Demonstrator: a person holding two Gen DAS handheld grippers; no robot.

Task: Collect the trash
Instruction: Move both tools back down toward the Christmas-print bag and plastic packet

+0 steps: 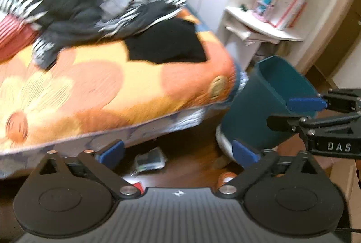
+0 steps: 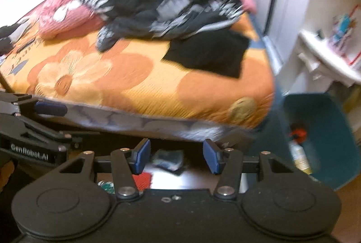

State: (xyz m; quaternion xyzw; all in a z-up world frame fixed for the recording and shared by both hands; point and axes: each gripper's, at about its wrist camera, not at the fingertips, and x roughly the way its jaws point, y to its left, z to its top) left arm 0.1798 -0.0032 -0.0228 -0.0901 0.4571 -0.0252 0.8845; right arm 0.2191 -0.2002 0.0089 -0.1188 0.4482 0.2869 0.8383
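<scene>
While some trash already lay in the teal bin [image 2: 327,137] at right, both the left gripper [image 1: 178,152] and right gripper [image 2: 176,158] stood apart and empty; a crumpled wrapper [image 2: 168,159] remained on the floor, lower centre, uncollected.

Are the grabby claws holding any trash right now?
No. The left gripper and the right gripper are both open with nothing between their fingers. The crumpled wrapper lies on the floor.

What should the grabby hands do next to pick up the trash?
Probably lower the right gripper onto the crumpled wrapper on the floor by the bed. Its jaws are open and empty, the wrapper lies just ahead between them, and the teal bin stands close by.
</scene>
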